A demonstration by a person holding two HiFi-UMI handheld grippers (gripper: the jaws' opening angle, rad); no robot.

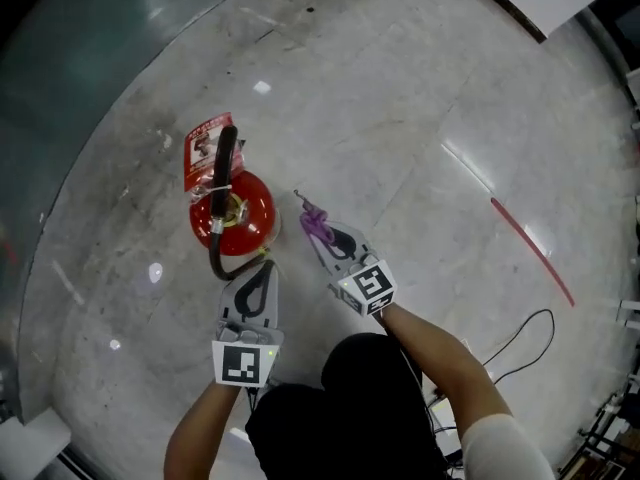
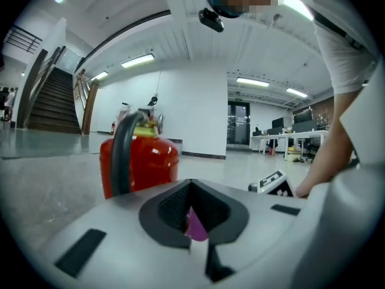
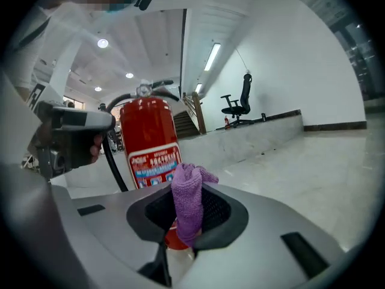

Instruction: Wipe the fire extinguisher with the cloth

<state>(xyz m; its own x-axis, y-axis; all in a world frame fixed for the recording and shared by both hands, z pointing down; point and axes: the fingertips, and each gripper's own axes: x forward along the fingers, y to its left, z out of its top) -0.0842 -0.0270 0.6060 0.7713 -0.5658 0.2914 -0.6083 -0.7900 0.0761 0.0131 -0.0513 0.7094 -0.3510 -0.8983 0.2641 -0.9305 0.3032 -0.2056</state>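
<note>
Carefully now, the fire extinguisher (image 1: 232, 216) could tip over.
Right gripper (image 1: 320, 230) is pinching the purple cloth (image 1: 315, 222) tight at the extinguisher's 3 o'clock, close by but not touching it. Left gripper (image 1: 264, 270) sits at its 5 o'clock with jaws pressed together. A tiny purple bit shows in their gap, and I cannot tell what it is. Nothing holds the extinguisher. I think a hard push could knock it down, or the cloth could snag on the black hose (image 1: 213, 253).
</note>
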